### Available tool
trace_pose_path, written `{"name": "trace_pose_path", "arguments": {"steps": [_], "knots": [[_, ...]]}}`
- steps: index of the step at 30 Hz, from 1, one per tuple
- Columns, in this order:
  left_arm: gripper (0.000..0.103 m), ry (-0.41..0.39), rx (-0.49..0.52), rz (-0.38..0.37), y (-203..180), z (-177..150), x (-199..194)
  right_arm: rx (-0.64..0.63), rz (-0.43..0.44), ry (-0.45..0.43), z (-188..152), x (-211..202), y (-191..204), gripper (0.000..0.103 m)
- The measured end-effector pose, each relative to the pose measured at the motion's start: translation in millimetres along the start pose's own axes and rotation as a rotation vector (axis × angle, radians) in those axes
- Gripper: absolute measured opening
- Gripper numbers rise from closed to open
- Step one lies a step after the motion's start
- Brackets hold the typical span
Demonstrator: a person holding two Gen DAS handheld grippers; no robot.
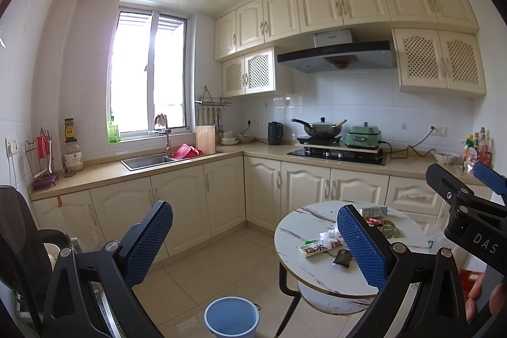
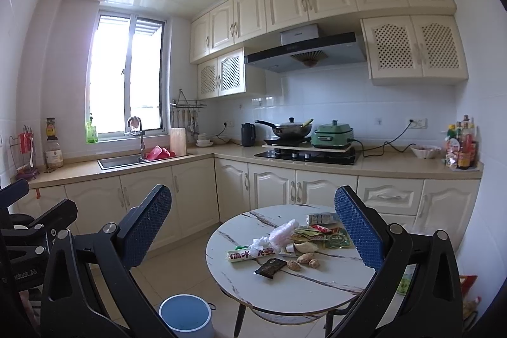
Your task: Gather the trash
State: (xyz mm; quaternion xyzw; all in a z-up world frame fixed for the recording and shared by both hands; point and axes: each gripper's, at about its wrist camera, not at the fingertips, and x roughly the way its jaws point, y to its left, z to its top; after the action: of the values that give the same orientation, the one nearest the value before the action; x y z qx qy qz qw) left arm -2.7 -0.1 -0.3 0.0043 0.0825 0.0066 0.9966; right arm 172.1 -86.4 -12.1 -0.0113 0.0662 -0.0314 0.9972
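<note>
A round white marble-look table [image 2: 240, 271] [image 1: 294, 230] holds scattered trash: a green-and-white wrapper [image 2: 248, 254] [image 1: 320, 248], a dark wrapper [image 2: 270, 267] [image 1: 343, 258], crumpled white tissue [image 2: 261, 242], a clear plastic bag [image 2: 283, 232], green sachets [image 2: 337, 240], a small carton [image 2: 321, 217] and ginger pieces [image 2: 305, 259]. A blue bucket [image 2: 186, 319] [image 1: 232, 319] stands on the floor left of the table. My left gripper [image 1: 255, 246] is open and empty, held above the floor. My right gripper [image 2: 253, 230] is open and empty, above the table's near side.
L-shaped cream cabinets and a counter [image 2: 202, 152] run along the walls, with a sink [image 2: 122, 161], stove [image 2: 307, 156] with a wok, and a green cooker [image 2: 332, 132]. A black chair [image 1: 22, 243] stands at left. The right gripper's body [image 1: 465, 211] shows at right.
</note>
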Motion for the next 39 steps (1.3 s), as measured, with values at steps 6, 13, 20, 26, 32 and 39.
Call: {"name": "trace_pose_path", "arguments": {"steps": [6, 13, 20, 26, 32, 39], "knots": [[0.102, 0.001, 0.0, -0.001, 0, 0, 1, 0.0, 0.003, 0.001, 0, 0, 1, 0.103], [0.102, 0.004, 0.001, 0.0, 0, -2, 2, 0.002, 0.006, 0.006, -1, 1, 1, 0.103], [0.102, 0.029, 0.008, 0.002, -1, -7, 19, 0.015, 0.02, 0.022, -6, 10, -5, 0.103], [0.102, 0.099, 0.009, -0.008, -7, -20, 64, 0.031, 0.0, 0.084, -25, 39, -26, 0.103], [0.102, 0.25, 0.023, -0.027, -24, -44, 143, 0.072, -0.063, 0.199, -67, 85, -80, 0.103], [0.102, 0.406, 0.061, -0.087, -57, -51, 234, 0.153, -0.154, 0.379, -133, 139, -156, 0.103]]}}
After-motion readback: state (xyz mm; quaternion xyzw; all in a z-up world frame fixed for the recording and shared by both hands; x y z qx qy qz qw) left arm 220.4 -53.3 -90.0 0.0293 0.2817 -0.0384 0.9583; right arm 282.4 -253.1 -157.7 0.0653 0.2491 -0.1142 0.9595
